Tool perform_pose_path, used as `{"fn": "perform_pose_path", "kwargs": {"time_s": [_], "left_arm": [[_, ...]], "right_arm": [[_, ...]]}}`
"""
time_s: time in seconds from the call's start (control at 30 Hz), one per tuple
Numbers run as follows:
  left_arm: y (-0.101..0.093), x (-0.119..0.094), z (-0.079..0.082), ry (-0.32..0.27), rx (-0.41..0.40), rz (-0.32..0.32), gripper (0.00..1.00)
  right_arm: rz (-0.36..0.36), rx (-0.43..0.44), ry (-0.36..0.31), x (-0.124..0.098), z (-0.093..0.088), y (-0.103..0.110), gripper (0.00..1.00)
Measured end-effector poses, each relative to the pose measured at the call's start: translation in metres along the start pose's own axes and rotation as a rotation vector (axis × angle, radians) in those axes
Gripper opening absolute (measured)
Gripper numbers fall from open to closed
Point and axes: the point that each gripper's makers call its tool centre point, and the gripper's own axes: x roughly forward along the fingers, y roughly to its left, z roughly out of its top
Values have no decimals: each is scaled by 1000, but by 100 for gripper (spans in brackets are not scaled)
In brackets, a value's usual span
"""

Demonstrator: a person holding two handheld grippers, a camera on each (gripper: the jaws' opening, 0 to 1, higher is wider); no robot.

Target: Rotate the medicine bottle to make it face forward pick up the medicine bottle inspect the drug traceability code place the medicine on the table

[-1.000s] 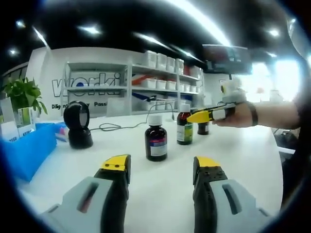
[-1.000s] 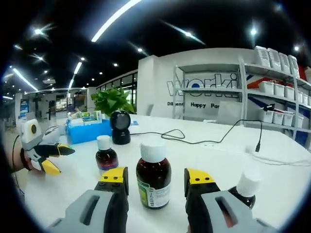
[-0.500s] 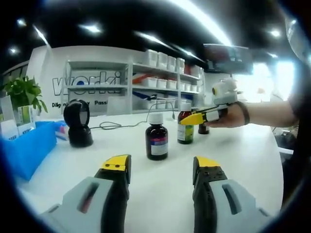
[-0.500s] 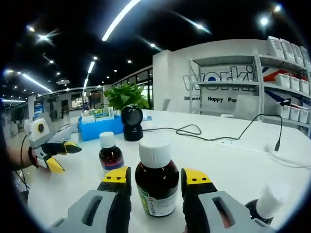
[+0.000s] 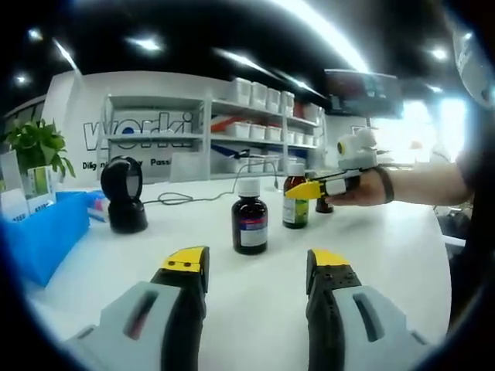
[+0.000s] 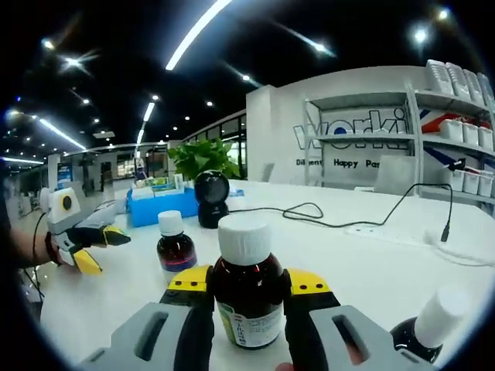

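In the left gripper view, my left gripper (image 5: pixel 251 267) hangs over the bare white table (image 5: pixel 255 309) with its jaws spread and nothing between them. A brown bottle with a purple label (image 5: pixel 249 218) stands at 12 o'clock, well ahead of the tips. At 1 o'clock my right gripper (image 5: pixel 325 185) has reached the green-label bottle (image 5: pixel 294 202), and a third bottle (image 5: pixel 323 205) stands just behind it. A black scanner (image 5: pixel 124 197) sits at 10 o'clock and a blue bin (image 5: pixel 46 239) at 9 o'clock.

In the right gripper view, my right gripper (image 6: pixel 246 282) has both yellow pads against the sides of the green-label bottle (image 6: pixel 246 290), which stands upright on the table; it looks gripped. I judge this the grasp for turning or lifting. Next I need a firm squeeze and a straight lift, since a white-capped bottle (image 6: pixel 429 328) at 4 o'clock sits near. The purple-label bottle (image 6: pixel 175 246) stands at 10 o'clock, my left gripper (image 6: pixel 97 249) at 9 o'clock.
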Motion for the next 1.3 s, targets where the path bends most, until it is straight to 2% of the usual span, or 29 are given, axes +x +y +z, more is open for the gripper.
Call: {"fn": "perform_pose_path", "kwargs": {"time_s": [0.4, 0.5, 0.77, 0.93, 1.17, 1.3], "left_arm": [[2, 0, -1, 3, 4, 11, 41], [2, 0, -1, 5, 6, 10, 41], [2, 0, -1, 6, 8, 13, 41], [2, 0, -1, 6, 8, 13, 41], [2, 1, -2, 7, 8, 13, 41], [2, 1, -2, 7, 8, 14, 41]], "right_arm": [[1, -5, -11, 0, 0, 0, 31], [-7, -66, 0, 1, -2, 1, 31], [-4, -23, -1, 2, -3, 0, 31], [-2, -41, 17, 6, -8, 1, 32], [-2, 1, 13, 5, -8, 8, 32], [-1, -5, 2, 5, -8, 7, 31]]}}
